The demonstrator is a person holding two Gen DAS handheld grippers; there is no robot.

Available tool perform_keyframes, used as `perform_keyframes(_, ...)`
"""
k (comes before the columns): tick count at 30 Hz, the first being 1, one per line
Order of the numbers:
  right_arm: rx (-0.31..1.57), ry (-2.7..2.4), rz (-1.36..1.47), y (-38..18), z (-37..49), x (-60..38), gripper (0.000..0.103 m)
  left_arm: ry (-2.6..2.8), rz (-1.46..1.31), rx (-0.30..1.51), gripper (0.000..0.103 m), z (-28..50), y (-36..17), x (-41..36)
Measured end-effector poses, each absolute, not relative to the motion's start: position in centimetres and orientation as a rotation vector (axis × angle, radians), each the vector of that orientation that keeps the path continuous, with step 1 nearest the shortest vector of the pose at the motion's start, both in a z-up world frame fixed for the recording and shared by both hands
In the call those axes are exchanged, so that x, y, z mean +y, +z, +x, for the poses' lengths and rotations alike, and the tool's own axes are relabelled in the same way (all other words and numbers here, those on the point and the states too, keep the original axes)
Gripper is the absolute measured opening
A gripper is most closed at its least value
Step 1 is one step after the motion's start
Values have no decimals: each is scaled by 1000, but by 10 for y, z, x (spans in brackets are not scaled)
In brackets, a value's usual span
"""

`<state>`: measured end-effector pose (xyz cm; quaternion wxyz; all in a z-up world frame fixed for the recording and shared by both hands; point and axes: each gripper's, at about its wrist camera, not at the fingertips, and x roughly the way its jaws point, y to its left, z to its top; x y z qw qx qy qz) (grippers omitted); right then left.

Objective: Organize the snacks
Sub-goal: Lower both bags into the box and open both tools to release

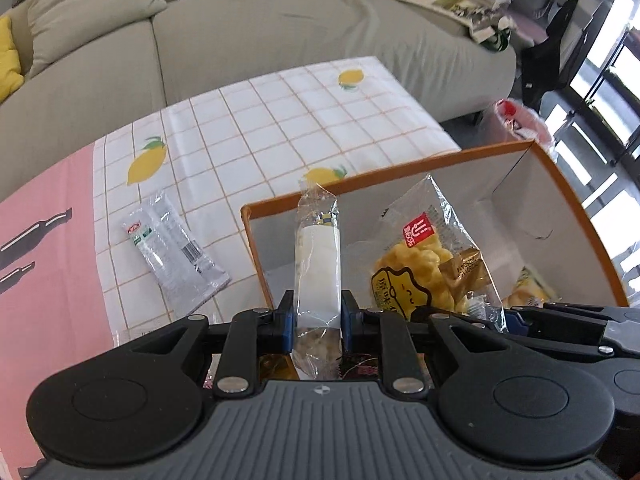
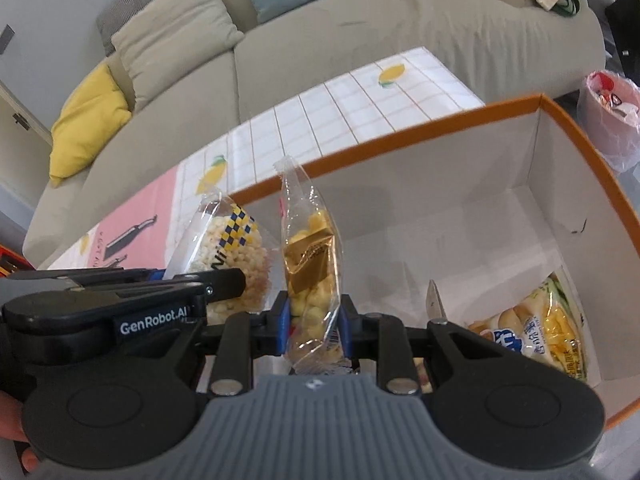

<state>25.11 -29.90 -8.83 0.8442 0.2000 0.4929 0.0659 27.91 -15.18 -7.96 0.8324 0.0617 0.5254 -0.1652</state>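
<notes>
My left gripper (image 1: pixel 317 320) is shut on a clear packet of pale puffed-grain snack (image 1: pixel 318 256), held upright over the near left corner of the orange-rimmed white box (image 1: pixel 400 168). My right gripper (image 2: pixel 314 328) is shut on a clear bag of yellow puffs with a gold label (image 2: pixel 312 264), held over the box (image 2: pixel 400 132). The two packets hang side by side; the left-held packet (image 2: pixel 236 248) shows in the right wrist view, the yellow puff bag (image 1: pixel 424 260) in the left. A yellow snack bag (image 2: pixel 536 332) lies in the box's right corner. A clear wrapped packet (image 1: pixel 172 248) lies on the tablecloth, left of the box.
The box stands on a table with a lemon-print checked cloth (image 1: pixel 280 120) and a pink cloth (image 1: pixel 48 240). A beige sofa (image 1: pixel 280 32) with cushions runs behind. A pink bin with a plastic liner (image 2: pixel 612 116) stands to the right of the table.
</notes>
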Motion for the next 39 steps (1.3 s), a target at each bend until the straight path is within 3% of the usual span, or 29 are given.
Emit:
perform_keyframes(6,1092,118,409,-103,256,-297,22,-349,197,1111,25,281,-83,-159)
perform_keyframes(15,1113,110,334,-105,257,-288,23,-397,174,1103,54,278,-76,-158)
perform_keyframes(22,1123,107,309,-105,259,-281,24,-397,66,1045,60,266,-46,-133)
perform_keyframes(39,1139,125,47,-96,259,-214,40,-305,-29,998,62,238,-19,-74)
